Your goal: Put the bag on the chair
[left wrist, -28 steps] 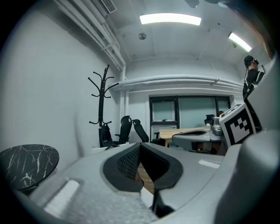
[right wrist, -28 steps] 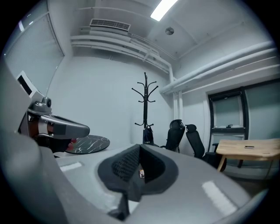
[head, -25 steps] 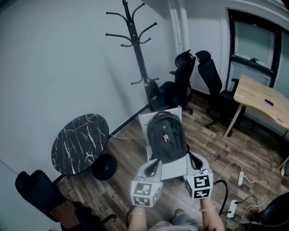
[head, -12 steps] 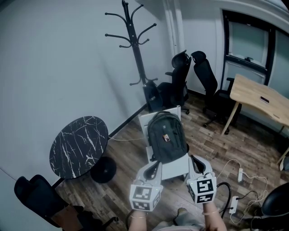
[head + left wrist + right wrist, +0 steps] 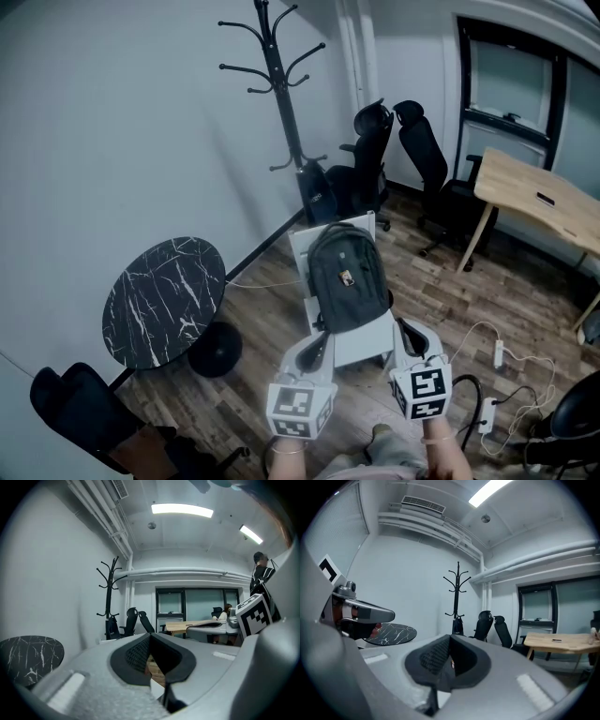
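A dark grey backpack (image 5: 348, 279) stands upright on the white chair (image 5: 364, 351), leaning against its backrest. Both grippers hover just in front of the seat's near edge and touch neither bag nor chair. My left gripper (image 5: 322, 339) is shut with nothing in it; in the left gripper view its dark pads (image 5: 138, 654) meet at the tip. My right gripper (image 5: 406, 330) is likewise shut and empty, and its pads (image 5: 435, 657) are closed together in the right gripper view. Each gripper's marker cube shows in the other's view.
A black coat rack (image 5: 277, 84) stands by the wall behind the chair, with black office chairs (image 5: 373, 159) beside it. A round black marble table (image 5: 167, 298) is to the left, a wooden desk (image 5: 534, 199) to the right. Power strips and cables (image 5: 488, 411) lie on the floor.
Both grippers have drifted slightly lower in the head view, a little back from the chair. The backpack stays put on the seat.
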